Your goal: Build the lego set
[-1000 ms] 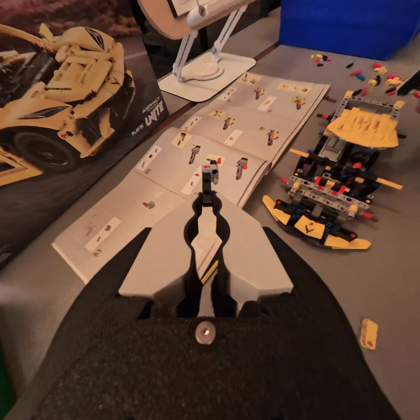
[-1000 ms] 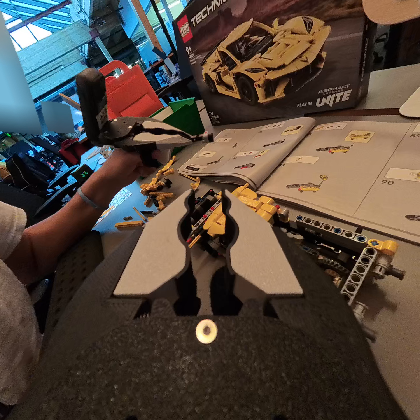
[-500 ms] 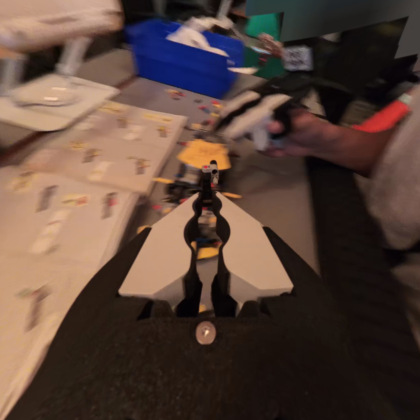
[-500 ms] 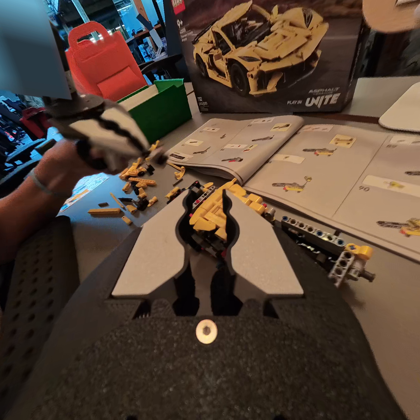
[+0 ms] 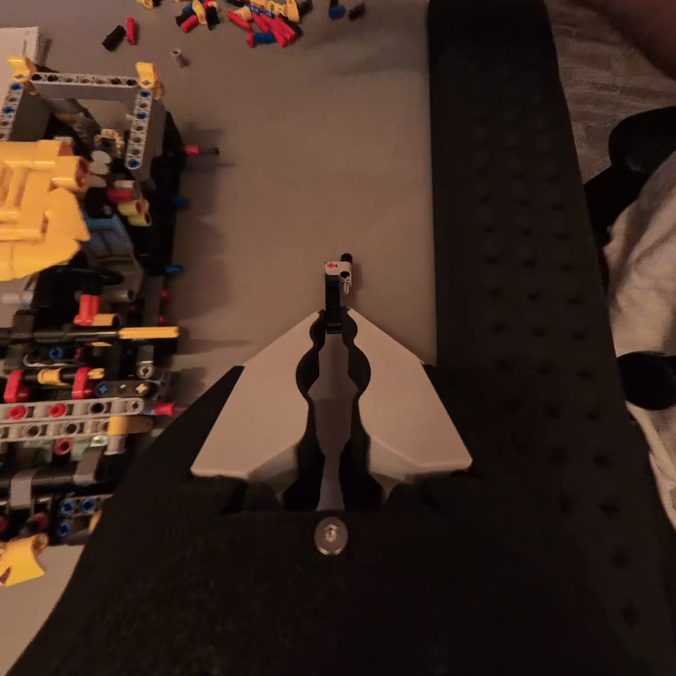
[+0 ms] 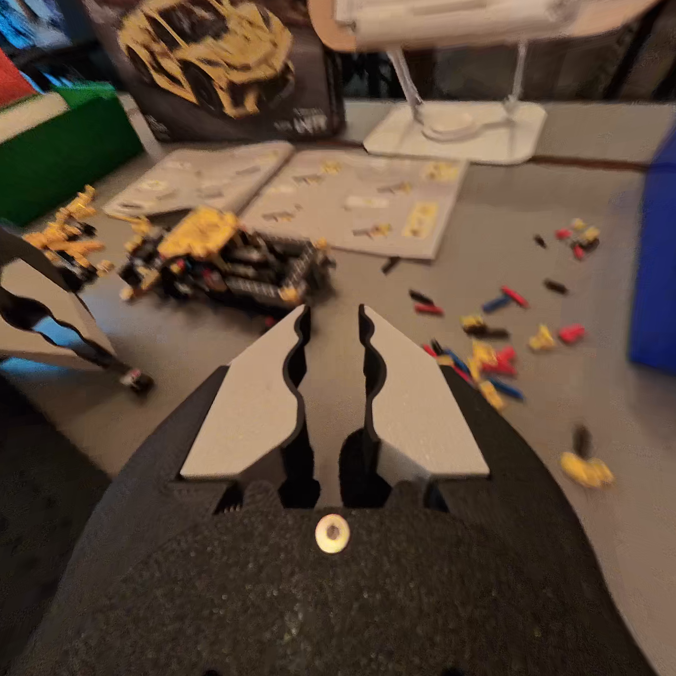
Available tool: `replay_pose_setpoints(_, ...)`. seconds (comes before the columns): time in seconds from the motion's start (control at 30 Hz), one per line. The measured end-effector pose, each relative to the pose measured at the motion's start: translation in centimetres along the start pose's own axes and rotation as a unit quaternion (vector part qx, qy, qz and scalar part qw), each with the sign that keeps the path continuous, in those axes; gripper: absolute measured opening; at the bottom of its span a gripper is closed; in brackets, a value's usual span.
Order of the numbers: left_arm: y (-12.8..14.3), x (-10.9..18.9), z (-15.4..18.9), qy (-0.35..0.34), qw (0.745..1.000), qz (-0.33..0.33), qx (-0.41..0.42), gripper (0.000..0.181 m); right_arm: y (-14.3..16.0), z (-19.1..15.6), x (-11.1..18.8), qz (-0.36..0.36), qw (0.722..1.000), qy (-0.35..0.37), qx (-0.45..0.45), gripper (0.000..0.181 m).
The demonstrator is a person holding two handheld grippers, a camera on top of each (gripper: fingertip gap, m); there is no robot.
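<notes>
Blur, cropping and occlusion across my two wrist views.

My right wrist view is motion-blurred: the open booklet (image 6: 351, 205) has illegible pages, the loose pieces (image 6: 490, 362) lose their shapes, and the half-built car (image 6: 226, 263) smears into yellow and black. The box (image 6: 219, 69) and lamp (image 6: 453, 120) are cut by the top edge. In my left wrist view the car (image 5: 73, 292) is cropped at the left edge, and my fingers (image 5: 292, 402) hide the base of the small black-and-grey piece (image 5: 336, 285).

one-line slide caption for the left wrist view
Left gripper pinches a small black-and-grey lego piece over the grey table, beside the half-built yellow car.
</notes>
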State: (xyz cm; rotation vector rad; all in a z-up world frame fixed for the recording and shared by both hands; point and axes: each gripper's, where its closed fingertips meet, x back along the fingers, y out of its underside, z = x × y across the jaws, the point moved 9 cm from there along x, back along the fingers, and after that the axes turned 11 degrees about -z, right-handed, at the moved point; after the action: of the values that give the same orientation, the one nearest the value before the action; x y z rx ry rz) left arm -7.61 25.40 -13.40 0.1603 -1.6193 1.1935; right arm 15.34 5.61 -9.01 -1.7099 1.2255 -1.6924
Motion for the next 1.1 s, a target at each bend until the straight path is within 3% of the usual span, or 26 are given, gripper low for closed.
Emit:
replay_pose_setpoints(0.13, -0.2, -1.1, 0.5, 0.004, 1.000, -0.016, 0.015, 0.008, 3.8, 1.8, 3.0, -0.069, 0.996, 0.046, -0.013, 0.031)
replay_pose_setpoints(0.3, -0.2, -1.6, 0.8, -0.010, 0.999, -0.022, 0.044, 0.015, 5.4, 3.8, 4.6, -0.109, 0.991, 0.076, -0.011, 0.034)
replay_pose_setpoints(0.5, 0.3, 1.8, -0.9, -0.051, 0.988, 0.072, 0.126, 0.018, 6.6, 5.4, 4.8, -0.168, 0.984, 0.060, 0.026, 0.032)
replay_pose_setpoints(0.67, 2.4, 7.1, -4.8, -0.188, 0.943, 0.194, 0.193, 0.015, 6.4, 3.6, 3.2, -0.166, 0.982, 0.053, 0.075, 0.031)
replay_pose_setpoints(0.8, 4.0, 9.0, -6.5, -0.233, 0.908, 0.269, 0.223, 0.013, 5.8, 3.9, 1.9, -0.174, 0.981, 0.053, 0.069, 0.031)
replay_pose_setpoints(0.97, 4.6, 9.3, -6.6, -0.240, 0.897, 0.287, 0.235, 0.012, 4.0, 4.2, -0.1, -0.165, 0.982, 0.053, 0.072, 0.029)
replay_pose_setpoints(1.1, 4.2, 9.3, -6.3, -0.239, 0.900, 0.295, 0.215, 0.010, 2.1, 7.4, -1.1, -0.129, 0.988, 0.090, 0.007, 0.031)
